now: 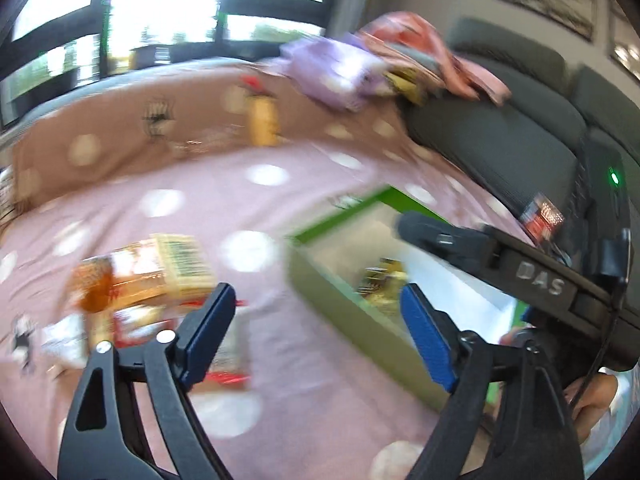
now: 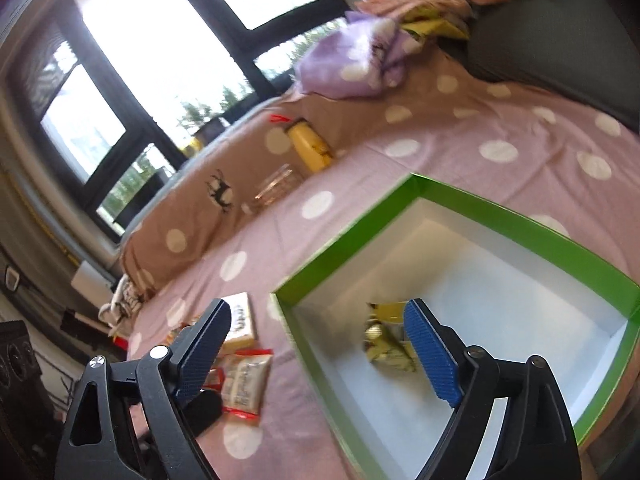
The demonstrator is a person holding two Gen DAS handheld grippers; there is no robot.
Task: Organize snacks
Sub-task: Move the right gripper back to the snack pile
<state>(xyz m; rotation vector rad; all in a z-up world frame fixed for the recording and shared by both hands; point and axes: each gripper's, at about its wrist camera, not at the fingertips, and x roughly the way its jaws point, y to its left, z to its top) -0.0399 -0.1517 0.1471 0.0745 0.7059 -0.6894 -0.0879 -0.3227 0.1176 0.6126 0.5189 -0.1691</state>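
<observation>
Both views show a bed covered with a pink sheet (image 2: 460,140) printed with white dots. The left gripper (image 1: 316,336) and the right gripper (image 2: 318,346) both stand with jaws spread wide and nothing between the ribbed blue pads. A green box (image 2: 500,216) with a white inside lies toward the near right corner of the bed; its walls look like thin, stiff card, likely to dent if pinched. One yellow packet (image 2: 386,340) already lies on the box floor near its left wall. The remaining snack packets (image 2: 244,376) lie on the sheet just beside the box's left wall, close to the near edge of the bed; a cream carton (image 1: 184,264) sits among them. The packets appear light, crinkly and slippery, with crushable contents, so a light pinch at a sealed end seam probably suits best. The carton is stiffer and probably best held across its narrow sides. A yellow bottle (image 2: 310,146) lies farther off.
</observation>
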